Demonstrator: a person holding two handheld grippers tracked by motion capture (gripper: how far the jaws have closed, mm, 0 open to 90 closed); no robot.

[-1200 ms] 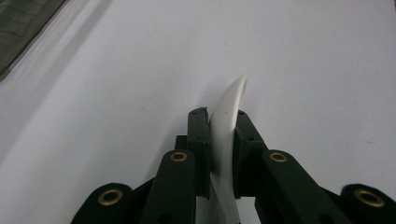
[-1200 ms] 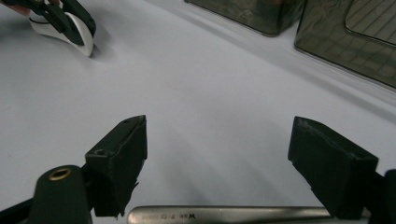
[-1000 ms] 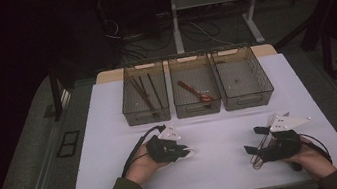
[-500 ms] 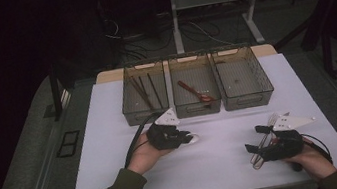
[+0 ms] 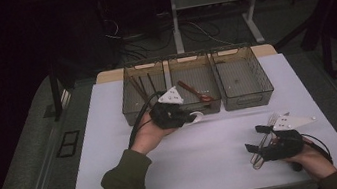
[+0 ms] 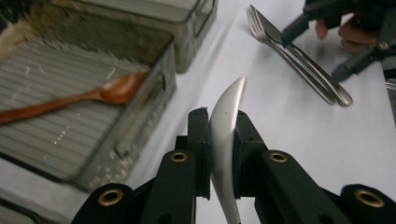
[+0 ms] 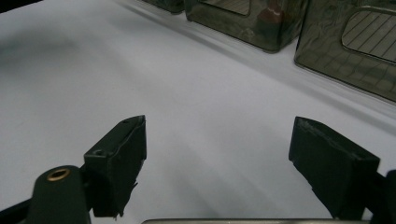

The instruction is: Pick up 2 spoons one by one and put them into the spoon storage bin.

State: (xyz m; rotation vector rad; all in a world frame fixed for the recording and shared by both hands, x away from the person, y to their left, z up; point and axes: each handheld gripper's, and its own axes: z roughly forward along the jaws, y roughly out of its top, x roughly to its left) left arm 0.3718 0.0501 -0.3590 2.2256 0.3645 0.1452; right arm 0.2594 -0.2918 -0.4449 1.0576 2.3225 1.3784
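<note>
A slim silver spoon [image 6: 226, 121], seen edge-on, stands clamped between the left gripper's [image 6: 219, 126] nearly closed jaws, just in front of the middle basket [image 5: 198, 105]. The right gripper [image 7: 219, 154] is spread wide beside two forks [image 5: 263, 138].

3 bins [image 5: 198, 101] wall the far side; near table [image 5: 206, 159] open.

We see three clear bins in a row at the far edge of the counter [image 5: 111, 133], just beyond the left hand-held gripper [image 5: 195, 117]. The left bin [image 5: 132, 105] holds dark chopsticks [image 5: 138, 90]. The middle bin [image 5: 206, 76], right in front of that gripper, holds a wooden spoon [image 6: 70, 100]. The right bin [image 5: 245, 80] sits well beyond the right hand-held gripper [image 5: 256, 137]. Cables [image 5: 197, 32] trail across the floor behind.
</note>
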